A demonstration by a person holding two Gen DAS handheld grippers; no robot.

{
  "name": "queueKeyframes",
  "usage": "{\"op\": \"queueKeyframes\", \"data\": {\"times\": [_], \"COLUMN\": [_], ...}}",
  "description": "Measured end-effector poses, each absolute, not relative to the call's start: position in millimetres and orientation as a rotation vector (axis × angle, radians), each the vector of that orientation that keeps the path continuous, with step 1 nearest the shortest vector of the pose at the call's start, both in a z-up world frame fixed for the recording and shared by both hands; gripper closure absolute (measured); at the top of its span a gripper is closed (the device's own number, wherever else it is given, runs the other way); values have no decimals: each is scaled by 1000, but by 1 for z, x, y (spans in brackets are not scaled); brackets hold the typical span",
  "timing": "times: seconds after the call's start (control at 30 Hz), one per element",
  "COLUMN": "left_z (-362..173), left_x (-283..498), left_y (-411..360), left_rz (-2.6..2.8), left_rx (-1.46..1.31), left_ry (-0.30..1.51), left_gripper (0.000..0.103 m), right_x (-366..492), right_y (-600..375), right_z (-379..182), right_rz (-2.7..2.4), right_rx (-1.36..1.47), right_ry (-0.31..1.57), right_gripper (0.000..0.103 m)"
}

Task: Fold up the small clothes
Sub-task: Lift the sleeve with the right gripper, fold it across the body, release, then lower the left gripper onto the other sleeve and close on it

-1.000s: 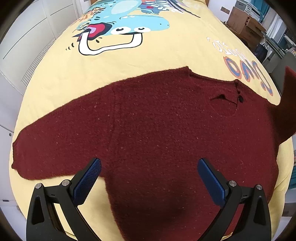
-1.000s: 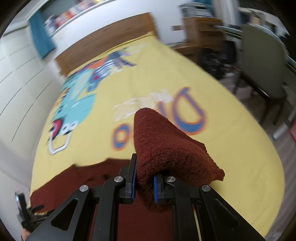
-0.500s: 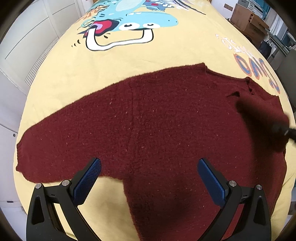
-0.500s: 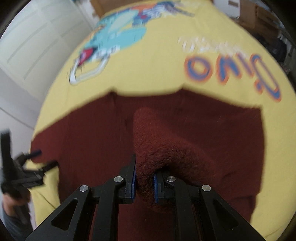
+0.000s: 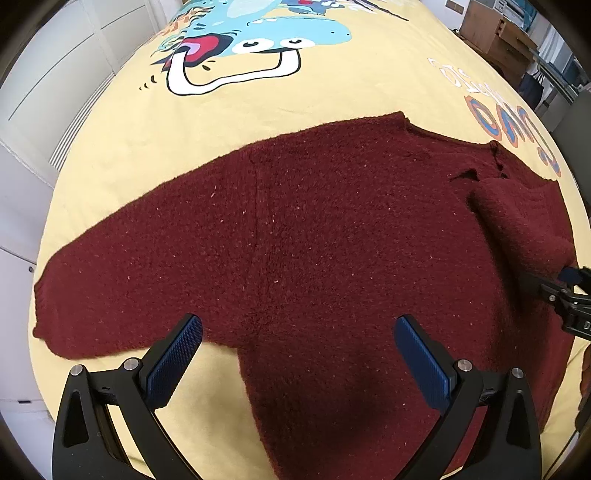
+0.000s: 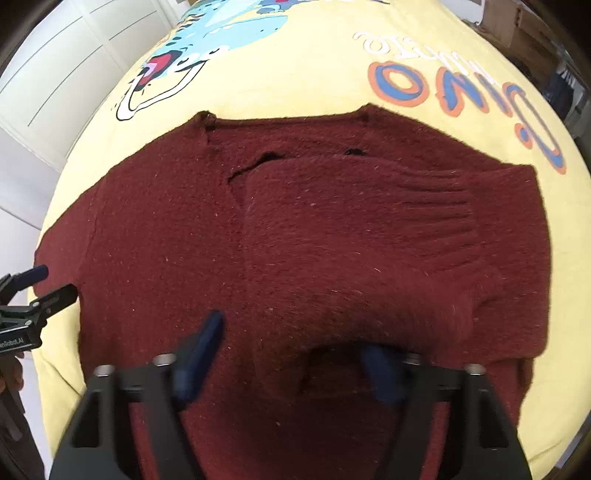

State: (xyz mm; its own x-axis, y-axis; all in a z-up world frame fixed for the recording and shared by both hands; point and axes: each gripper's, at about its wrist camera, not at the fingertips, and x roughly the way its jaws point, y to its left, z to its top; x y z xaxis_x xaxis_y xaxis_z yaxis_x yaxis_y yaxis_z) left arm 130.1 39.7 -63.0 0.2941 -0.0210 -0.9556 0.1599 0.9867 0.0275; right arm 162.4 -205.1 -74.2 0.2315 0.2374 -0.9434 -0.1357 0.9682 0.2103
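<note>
Yellow bedspread [image 5: 332, 99] covers the bed, cartoon dinosaur print [image 5: 258, 40] toward the far end, orange-and-blue lettering [image 6: 454, 88] on the right side. White panelled wardrobe doors [image 5: 55, 74] run along the left of the bed; a wooden cabinet [image 5: 495, 33] stands in the far right corner of the room.

Dark red knit sweater [image 5: 332, 240] lies flat across the near part of the bed, neckline toward the far end. Its left sleeve [image 5: 129, 266] lies stretched out to the side. Right sleeve [image 6: 351, 240] is folded in over the chest, ribbed cuff end toward the right shoulder.

Left gripper [image 5: 299, 362] hovers over the lower body of the sweater, jaws wide apart, nothing between them.

Right gripper [image 6: 291, 354] is over the folded sleeve, motion-blurred. Jaws are opening; a fold of the sleeve sits between them and drapes over the right finger [image 6: 380, 373], but the pads no longer pinch it.

A bit of the person's hand [image 6: 9, 373] shows at the left edge of the right wrist view, behind the left gripper.
</note>
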Motion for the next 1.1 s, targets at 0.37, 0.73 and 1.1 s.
{"op": "queueKeyframes", "data": {"times": [0.37,0.73,1.1], "left_z": [-54,-60,-102], "left_x": [126,112,116], "left_y": [-13,-123,-197], "left_rz": [-264,-437,-527], "left_rx": [154,355,521], "left_ry": [1242,1210,1252], "left_gripper": [1,1,1], "right_x": [123,102,88], "right_y": [-284,-383,-430], "right_z": [-66,-79,-92], "right_rz": [166,-23,-140], "right_rx": [67,216,303], "right_ry": [1321,1342,1369], "right_gripper": [5,3,3]}}
